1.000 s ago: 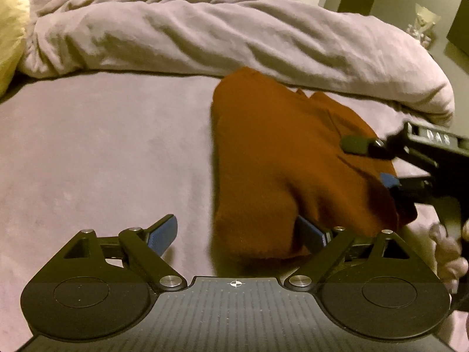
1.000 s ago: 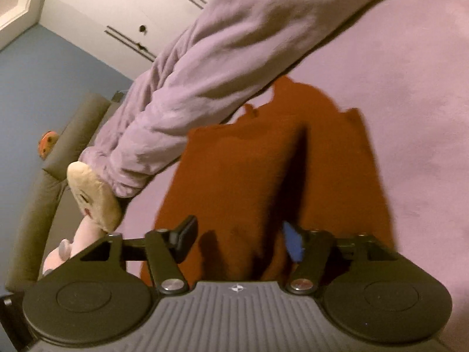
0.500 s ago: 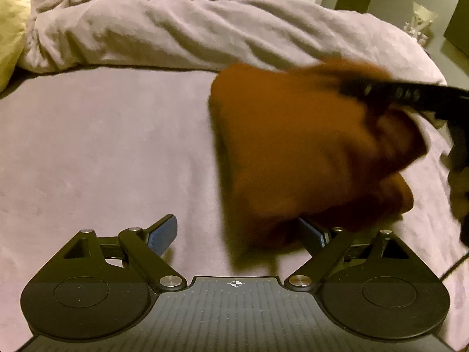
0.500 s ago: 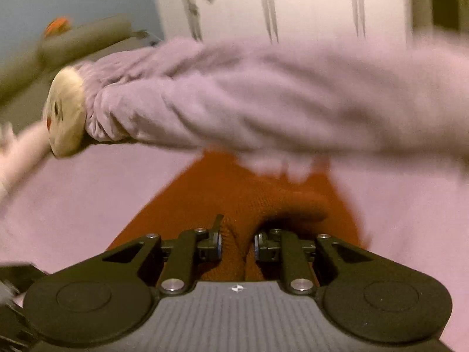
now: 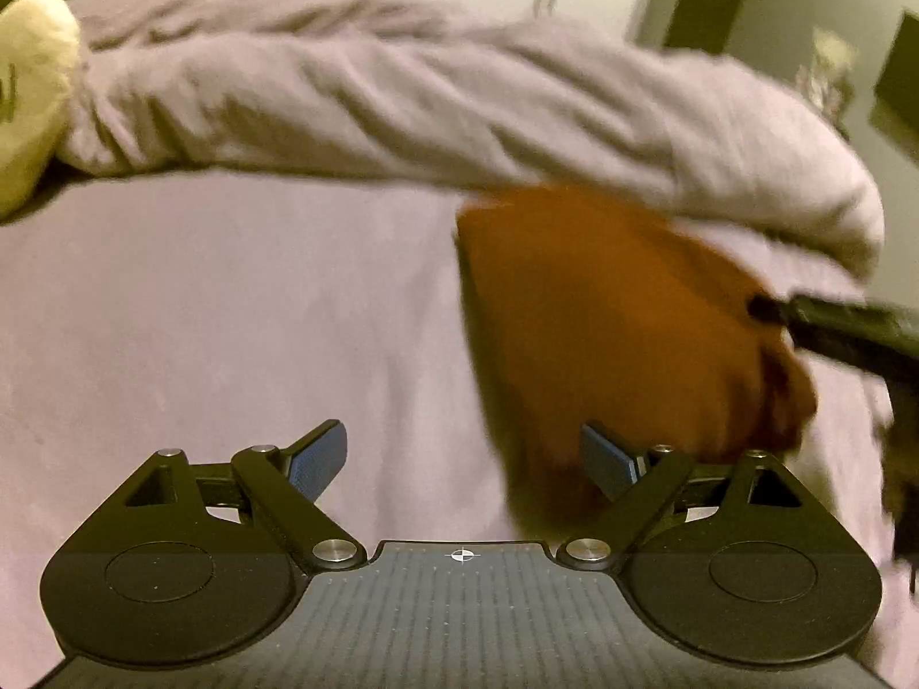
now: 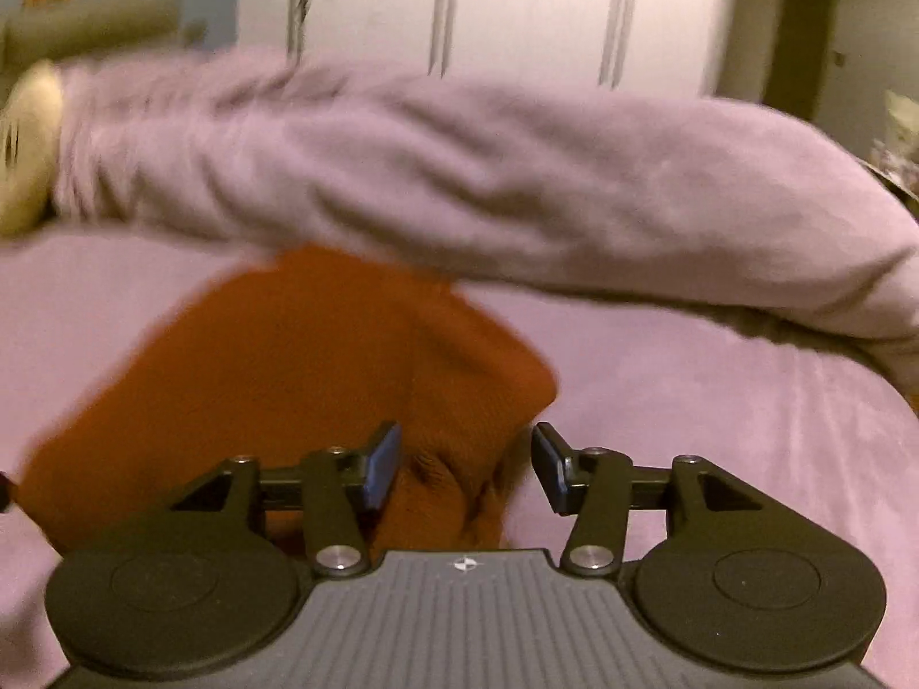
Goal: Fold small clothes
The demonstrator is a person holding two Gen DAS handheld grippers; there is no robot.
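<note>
Released since half a second ago: right gripper (image 6: 465,468), then pinched on the garment (image 6: 298,367), now stands with jaws apart, a bunched fold of cloth lying loose between the pads.

Item 1. Left gripper (image 5: 462,462): jaws spread wide, holding nothing; its right pad (image 5: 606,462) sits at the garment's near edge (touching or just beside, blur prevents telling).

Item 2. Garment, rust-orange knit, folded over on itself, lying on the bed (image 5: 201,316) right of the bed's middle in the left view, its far end reaching the duvet.

Item 3. Right gripper as seen from the left camera (image 5: 764,307): dark, blurred, over the garment's right side.

Item 4. Duvet (image 5: 459,103), mauve, rolled in a long ridge across the bed's far edge.

Item 5. Plush toy (image 5: 31,92), cream, at the far left corner beside the duvet.

Item 6. Wardrobe doors (image 6: 517,6), white, beyond the bed.
</note>
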